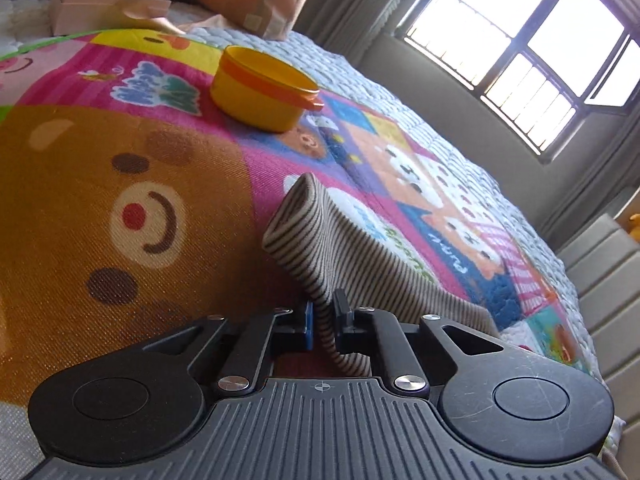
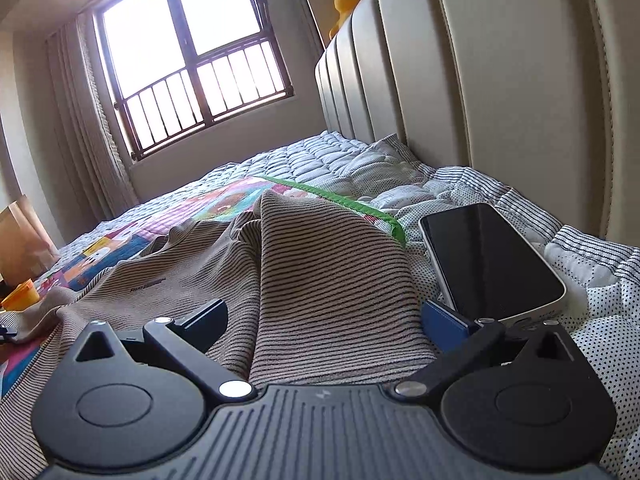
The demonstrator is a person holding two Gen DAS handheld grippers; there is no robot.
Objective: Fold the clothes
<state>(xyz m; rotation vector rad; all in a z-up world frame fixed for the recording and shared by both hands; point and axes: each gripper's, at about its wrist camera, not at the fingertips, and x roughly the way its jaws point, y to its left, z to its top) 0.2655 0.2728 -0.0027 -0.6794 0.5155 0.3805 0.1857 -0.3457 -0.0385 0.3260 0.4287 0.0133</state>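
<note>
Much of the striped garment (image 1: 320, 240) was out of sight in the left wrist view: only a folded band of it showed, rising from the left gripper (image 1: 323, 314) and draping away to the right, where the gripper's body cut it off. The left fingers were drawn in narrow and clamped on that band of cloth, which ran down between them.

In the right wrist view the same striped garment (image 2: 320, 280) lay spread over the colourful cartoon mat (image 2: 208, 204) on the bed, its near edge hidden under the right gripper (image 2: 324, 320). A long fold of it ran straight away from the camera toward the window (image 2: 192, 52) — its far end narrowing to a rounded tip near the mat's green border. Small print on the flatter part to the left was too blurred to read. The right gripper's fingers stood wide apart, one on each side of the fold, not pinching it.

A dark-screened phone (image 2: 492, 260) lay just beside the right finger on the dotted bedding (image 2: 600, 340). A yellow lidded tub (image 1: 260, 88) sat on the mat, well apart from the cloth — seen only as a sliver in the right view.
</note>
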